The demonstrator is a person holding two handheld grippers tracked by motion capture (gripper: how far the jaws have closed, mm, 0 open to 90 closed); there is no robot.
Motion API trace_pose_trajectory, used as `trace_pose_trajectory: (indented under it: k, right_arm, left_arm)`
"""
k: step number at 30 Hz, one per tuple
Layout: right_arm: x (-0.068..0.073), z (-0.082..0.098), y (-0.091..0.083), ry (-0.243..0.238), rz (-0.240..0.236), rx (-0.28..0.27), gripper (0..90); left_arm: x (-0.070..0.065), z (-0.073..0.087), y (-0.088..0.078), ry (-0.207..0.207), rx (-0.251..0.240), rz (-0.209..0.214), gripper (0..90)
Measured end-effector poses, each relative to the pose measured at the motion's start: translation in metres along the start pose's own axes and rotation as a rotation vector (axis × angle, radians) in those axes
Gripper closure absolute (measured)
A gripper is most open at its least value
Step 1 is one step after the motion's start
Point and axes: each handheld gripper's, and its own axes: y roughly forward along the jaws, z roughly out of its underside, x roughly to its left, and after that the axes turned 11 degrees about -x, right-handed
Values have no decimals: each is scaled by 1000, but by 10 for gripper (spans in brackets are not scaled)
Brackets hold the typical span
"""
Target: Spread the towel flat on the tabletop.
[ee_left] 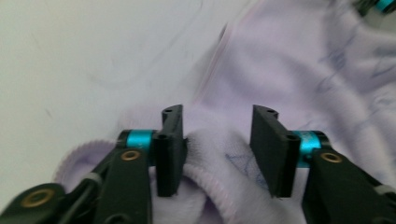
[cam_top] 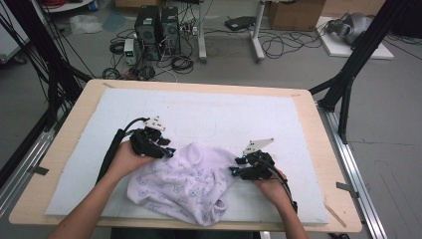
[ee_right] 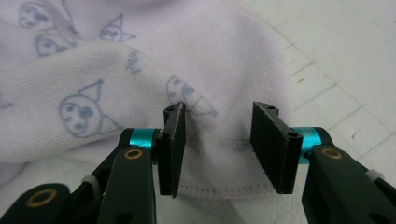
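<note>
A crumpled pale lilac towel [cam_top: 184,184] with small blue cartoon prints lies on the white mat [cam_top: 224,114] near the front edge. My left gripper [cam_top: 169,151] is at the towel's upper left edge. In the left gripper view its jaws [ee_left: 217,140] stand apart, with a rolled hem of the towel [ee_left: 289,60] lying loose between them. My right gripper [cam_top: 235,167] is at the towel's right edge. In the right gripper view its jaws [ee_right: 217,140] also stand apart, and a stitched hem of the towel [ee_right: 93,70] lies between the pads without being pinched.
The white mat covers most of a wooden table [cam_top: 69,129]. Black frame posts [cam_top: 348,74] stand at both sides. Computer towers [cam_top: 158,27], cables and boxes are on the floor beyond the far edge.
</note>
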Motion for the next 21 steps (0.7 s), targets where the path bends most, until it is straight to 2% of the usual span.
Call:
trace_pose_trajectory:
  k: [2, 5, 7, 8, 10, 12, 14, 16, 17, 18, 21]
  right_arm:
    - [0, 0, 1, 5, 0, 1, 560]
    - [-1, 0, 1, -3, 9, 0, 611]
    - [-1, 0, 2, -16, 19, 0, 708]
    - [-2, 0, 2, -15, 19, 0, 758]
    - [-4, 0, 2, -13, -1, -3, 830]
    - [-4, -2, 1, -13, -12, 4, 843]
    - [-3, -5, -2, -34, -14, -2, 848]
    - [-3, -15, -9, -61, 1, -16, 850]
    - [-3, -15, -9, -61, 1, -16, 850]
    - [-7, -22, -16, -60, 13, -39, 851]
    - [-12, -29, -23, -62, 33, -62, 851]
  left_arm:
    - [3, 10, 2, -12, 16, 16, 659]
    - [4, 23, -5, -16, -10, 31, 757]
    - [3, 28, -10, -24, -28, 34, 808]
    - [3, 30, -14, -13, -31, 26, 820]
    - [2, 33, -19, -13, -50, 12, 830]
    - [2, 35, -25, -11, -74, -1, 834]
    - [3, 34, -32, -20, -112, -18, 835]
    - [8, 32, -40, -34, -150, -28, 834]
    - [9, 30, -43, -47, -169, -37, 834]
    - [11, 29, -47, -52, -192, -52, 834]
    - [14, 27, -58, -56, -251, -89, 836]
